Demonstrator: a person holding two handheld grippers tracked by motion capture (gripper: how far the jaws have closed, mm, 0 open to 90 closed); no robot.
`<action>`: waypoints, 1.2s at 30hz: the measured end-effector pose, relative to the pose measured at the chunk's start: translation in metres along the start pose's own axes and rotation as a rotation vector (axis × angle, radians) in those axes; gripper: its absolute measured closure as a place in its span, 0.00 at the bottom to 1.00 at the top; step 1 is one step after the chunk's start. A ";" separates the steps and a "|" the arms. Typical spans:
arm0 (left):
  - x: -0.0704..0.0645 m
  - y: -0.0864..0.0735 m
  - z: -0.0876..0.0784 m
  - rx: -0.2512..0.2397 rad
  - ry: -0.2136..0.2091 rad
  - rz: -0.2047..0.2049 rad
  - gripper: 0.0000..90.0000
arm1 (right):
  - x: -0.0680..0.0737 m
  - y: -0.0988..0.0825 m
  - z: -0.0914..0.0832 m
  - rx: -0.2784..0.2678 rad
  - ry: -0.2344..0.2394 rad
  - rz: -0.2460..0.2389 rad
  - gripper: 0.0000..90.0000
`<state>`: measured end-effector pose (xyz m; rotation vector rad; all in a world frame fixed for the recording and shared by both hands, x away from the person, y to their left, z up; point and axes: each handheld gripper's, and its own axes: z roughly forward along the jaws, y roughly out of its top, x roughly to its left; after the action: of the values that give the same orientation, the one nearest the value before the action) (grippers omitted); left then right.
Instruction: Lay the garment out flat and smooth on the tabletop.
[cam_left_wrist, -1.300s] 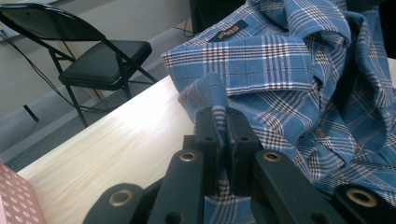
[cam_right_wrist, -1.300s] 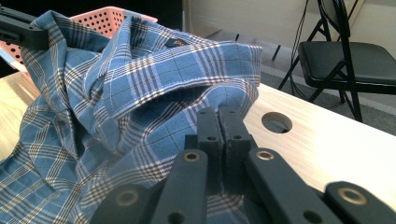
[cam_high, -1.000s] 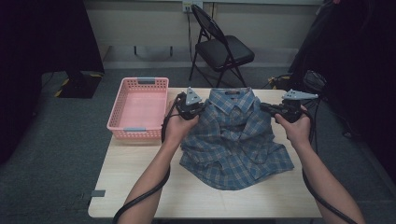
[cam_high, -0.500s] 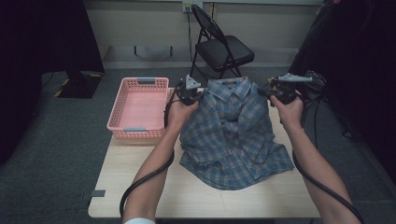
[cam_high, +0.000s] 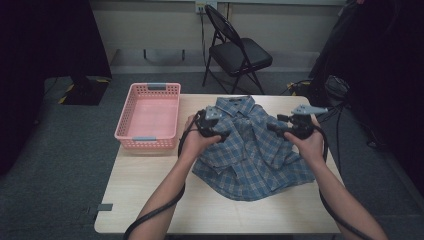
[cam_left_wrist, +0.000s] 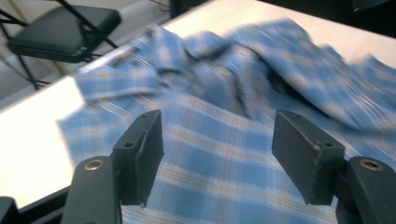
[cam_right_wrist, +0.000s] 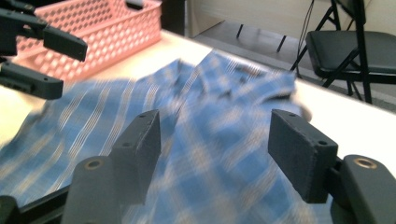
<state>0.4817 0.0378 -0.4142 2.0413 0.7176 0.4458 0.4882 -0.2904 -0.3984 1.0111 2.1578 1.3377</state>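
High view: both tongs, left (cam_high: 223, 134) and right (cam_high: 272, 127), have just been opened wide over the shirt (cam_high: 250, 155), nothing gripped; bunched folds could be snagged on regrasp.

My two bare forearms reach forward; left black two-jaw gripper (cam_high: 223, 134) and right black two-jaw gripper (cam_high: 272, 128) have just been opening, nothing between their jaws.

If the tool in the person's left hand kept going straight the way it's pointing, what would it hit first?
Most likely the blue plaid shirt. The left tool, whose jaws have just been opening with nothing between them, looks along the cloth, which lies close beneath and ahead. How near it is stays hard to judge.
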 end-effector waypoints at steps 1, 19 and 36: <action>-0.007 -0.005 -0.003 0.000 -0.012 0.007 0.37 | 0.004 -0.009 -0.005 0.012 0.010 -0.002 0.37; -0.062 -0.085 -0.011 0.064 -0.091 0.051 0.36 | 0.051 -0.107 -0.019 0.176 0.016 -0.033 0.35; -0.065 -0.097 0.000 0.142 -0.110 0.085 0.22 | 0.059 -0.118 -0.010 0.221 -0.001 -0.077 0.30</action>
<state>0.4010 0.0382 -0.4987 2.2178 0.6122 0.3357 0.3995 -0.2842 -0.4970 0.9963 2.3579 1.0809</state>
